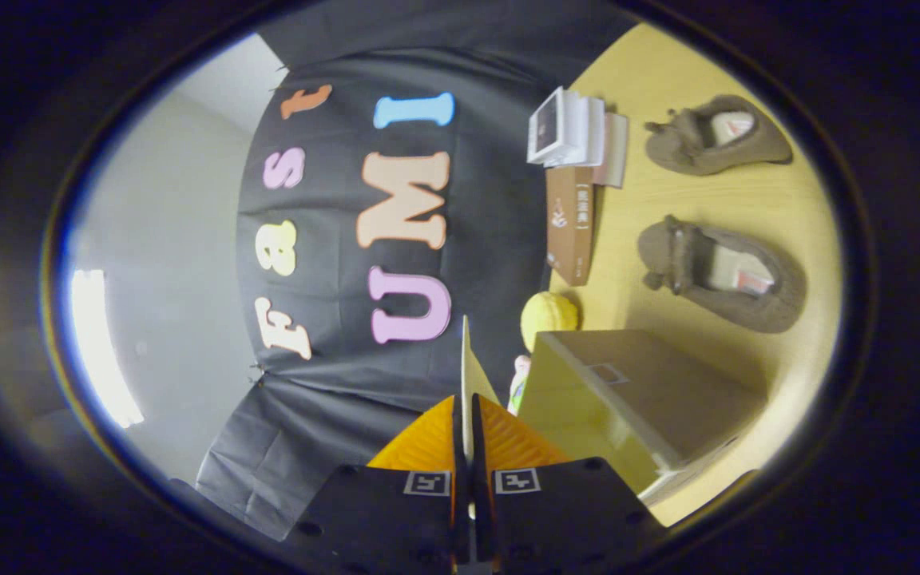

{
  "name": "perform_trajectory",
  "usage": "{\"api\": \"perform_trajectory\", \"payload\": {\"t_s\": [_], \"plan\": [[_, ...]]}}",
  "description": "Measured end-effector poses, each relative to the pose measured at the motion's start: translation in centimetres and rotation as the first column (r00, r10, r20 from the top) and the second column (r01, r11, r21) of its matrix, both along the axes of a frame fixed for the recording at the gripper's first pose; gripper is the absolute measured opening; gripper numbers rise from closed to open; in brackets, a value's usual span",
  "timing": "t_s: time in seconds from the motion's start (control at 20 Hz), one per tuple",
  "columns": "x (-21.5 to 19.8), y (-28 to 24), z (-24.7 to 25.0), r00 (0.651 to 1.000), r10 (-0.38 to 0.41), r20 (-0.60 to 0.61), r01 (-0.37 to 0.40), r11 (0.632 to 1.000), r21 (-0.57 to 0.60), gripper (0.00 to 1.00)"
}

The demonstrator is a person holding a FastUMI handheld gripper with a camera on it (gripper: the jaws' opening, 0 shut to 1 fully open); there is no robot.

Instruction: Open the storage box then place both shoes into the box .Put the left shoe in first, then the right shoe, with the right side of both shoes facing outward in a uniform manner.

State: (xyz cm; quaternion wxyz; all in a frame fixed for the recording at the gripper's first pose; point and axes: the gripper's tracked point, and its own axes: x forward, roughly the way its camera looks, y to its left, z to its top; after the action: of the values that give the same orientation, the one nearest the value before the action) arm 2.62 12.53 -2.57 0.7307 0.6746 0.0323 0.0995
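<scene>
A yellow wooden table (747,200) filled the right of the frame, a black cloth wall at centre. The gripper (466,415) pinched the box (652,399) lid (469,375) at bottom centre; two brown shoes (719,271) lay at upper right.

We see a black cloth wall (364,239) hanging creased behind a yellow wooden tabletop (755,192), a plain pale wall (172,263) beside the cloth, and a bright elongated light (101,351) glaring on that pale surface.
</scene>
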Motion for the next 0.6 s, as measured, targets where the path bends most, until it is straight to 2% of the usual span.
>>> {"api": "perform_trajectory", "payload": {"t_s": [0.3, 0.6], "plan": [[-0.6, 6.9, 6.8, 0.992, 0.103, 0.073, -0.094, 0.988, -0.122, 0.1], [-1.1, 16.6, 8.9, 0.973, 0.213, 0.088, -0.189, 0.956, -0.225, 0.15]]}}
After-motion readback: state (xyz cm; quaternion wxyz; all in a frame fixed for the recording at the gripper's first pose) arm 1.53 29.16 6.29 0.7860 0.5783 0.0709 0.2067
